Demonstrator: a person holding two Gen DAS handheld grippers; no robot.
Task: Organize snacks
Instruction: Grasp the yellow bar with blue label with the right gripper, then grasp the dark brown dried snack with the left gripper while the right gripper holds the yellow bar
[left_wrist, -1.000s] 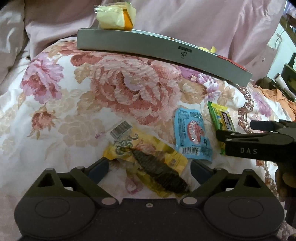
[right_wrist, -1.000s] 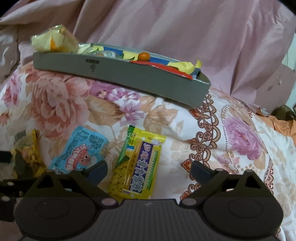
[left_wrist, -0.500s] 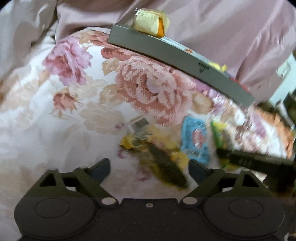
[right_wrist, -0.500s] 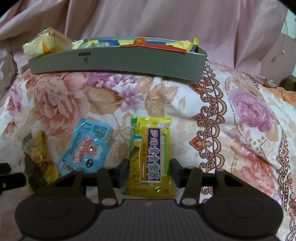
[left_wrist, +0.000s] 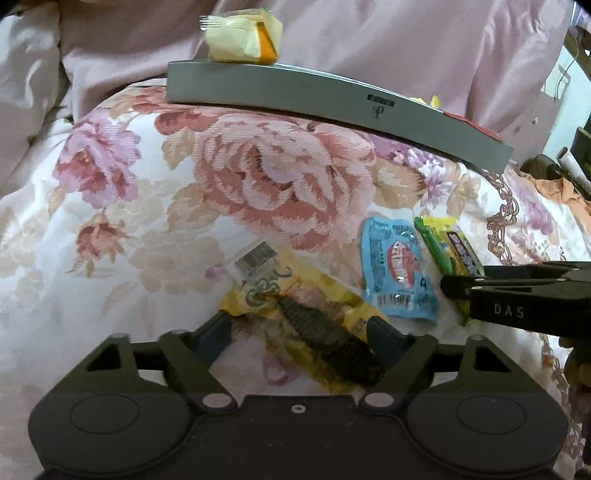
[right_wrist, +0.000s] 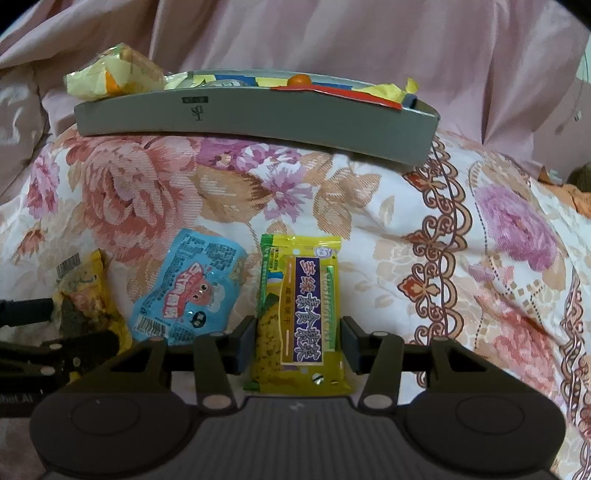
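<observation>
Three snack packets lie on a floral bedspread: a yellow packet with a dark snack picture (left_wrist: 306, 314) (right_wrist: 83, 299), a blue packet (left_wrist: 397, 271) (right_wrist: 188, 291), and a yellow-green packet with a purple label (right_wrist: 301, 317) (left_wrist: 448, 251). My right gripper (right_wrist: 298, 341) has its pads against both long sides of the yellow-green packet. My left gripper (left_wrist: 298, 330) is open, its fingers astride the yellow packet on the bed. A grey tray (left_wrist: 332, 98) (right_wrist: 258, 110) at the back holds several snacks.
A pale yellow packet (left_wrist: 242, 37) (right_wrist: 114, 74) sits on the tray's left end. Pink bedding (right_wrist: 332, 37) is heaped behind the tray. Orange cloth (left_wrist: 557, 192) and dark items lie at the far right.
My right gripper closed from wide open onto the yellow-green packet. My left gripper swung away and came back over the yellow packet, its fingers now closer around it.
</observation>
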